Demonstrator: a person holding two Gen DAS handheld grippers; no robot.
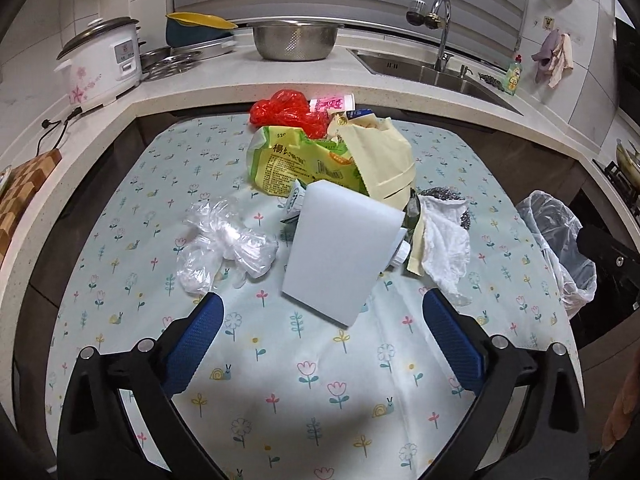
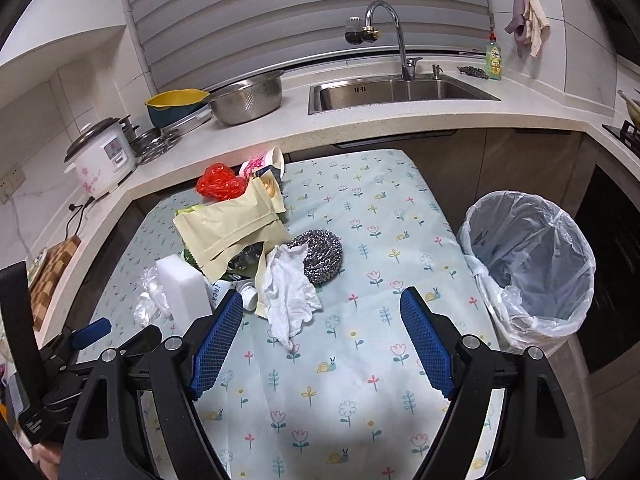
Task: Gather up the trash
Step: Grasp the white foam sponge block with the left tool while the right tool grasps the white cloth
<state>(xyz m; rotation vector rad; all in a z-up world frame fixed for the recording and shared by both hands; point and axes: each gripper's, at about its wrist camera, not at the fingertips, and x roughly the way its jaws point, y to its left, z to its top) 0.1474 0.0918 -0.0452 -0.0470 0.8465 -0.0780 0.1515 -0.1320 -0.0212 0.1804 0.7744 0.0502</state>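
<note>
A pile of trash lies on the flowered tablecloth (image 1: 304,392): a white sponge block (image 1: 340,248), clear crumpled plastic (image 1: 224,244), a green snack bag (image 1: 296,160), a cream paper bag (image 1: 384,160), a red plastic bag (image 1: 288,112), a white tissue (image 1: 444,248) and a steel scourer (image 2: 322,254). My left gripper (image 1: 322,312) is open, just short of the sponge. My right gripper (image 2: 322,312) is open, its fingers around the lower part of the tissue (image 2: 290,292). The lined bin (image 2: 528,268) stands at the table's right edge.
The kitchen counter (image 2: 360,128) wraps behind the table with a sink (image 2: 400,92), a steel colander (image 2: 248,96), a rice cooker (image 2: 100,156) and a wooden board (image 1: 24,196). The left gripper's body (image 2: 60,360) shows at the right wrist view's left edge.
</note>
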